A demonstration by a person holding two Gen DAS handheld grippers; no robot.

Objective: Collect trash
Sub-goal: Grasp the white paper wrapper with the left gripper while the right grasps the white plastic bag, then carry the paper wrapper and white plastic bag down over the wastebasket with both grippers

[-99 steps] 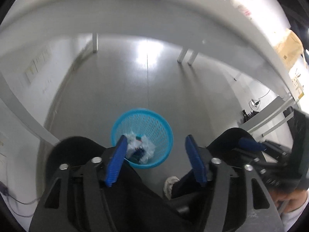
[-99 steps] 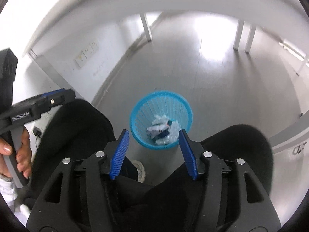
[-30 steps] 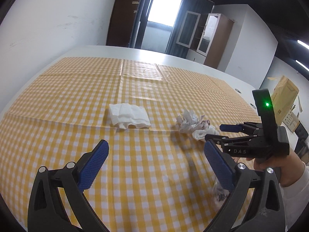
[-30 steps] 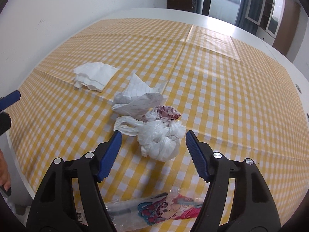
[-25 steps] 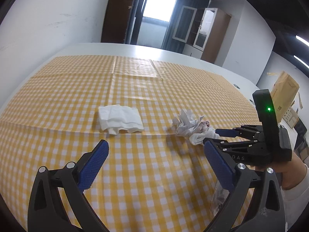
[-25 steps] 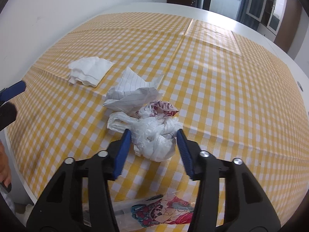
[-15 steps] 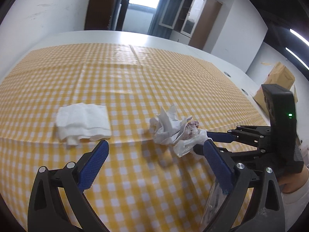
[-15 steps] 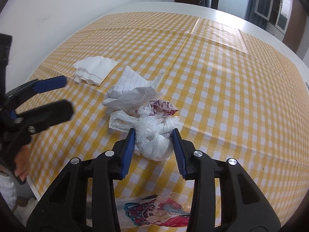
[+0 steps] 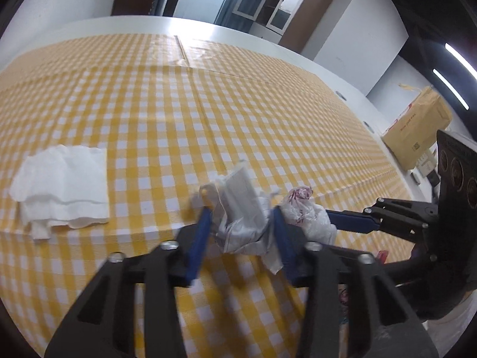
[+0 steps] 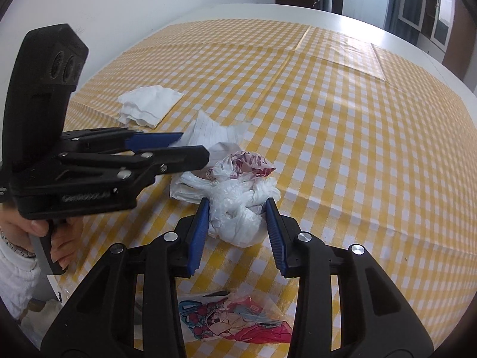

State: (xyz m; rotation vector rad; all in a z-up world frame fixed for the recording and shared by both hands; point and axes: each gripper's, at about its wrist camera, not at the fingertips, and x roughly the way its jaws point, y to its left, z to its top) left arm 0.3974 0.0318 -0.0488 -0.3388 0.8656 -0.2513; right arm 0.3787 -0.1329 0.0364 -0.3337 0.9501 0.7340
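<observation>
Blue pads of the left claw [image 9: 240,226] are closing on a crumpled sheet of lined paper [image 9: 241,205] caught between them, while the right claw [image 10: 237,223] grips a white plastic bag [image 10: 238,205] just beside it. Farther left a folded tissue [image 9: 64,185] lies on the yellow checked worktop [image 9: 268,113], and a printed wrapper [image 10: 235,319] lies at the near edge

Crumpled lined paper [image 9: 241,208] touches a knotted white plastic bag [image 10: 238,208].

Yellow-checked tablecloth [image 9: 184,113], white table [image 9: 268,44] — cardboard box [image 9: 417,125], glass-door cabinet [image 9: 268,9]
</observation>
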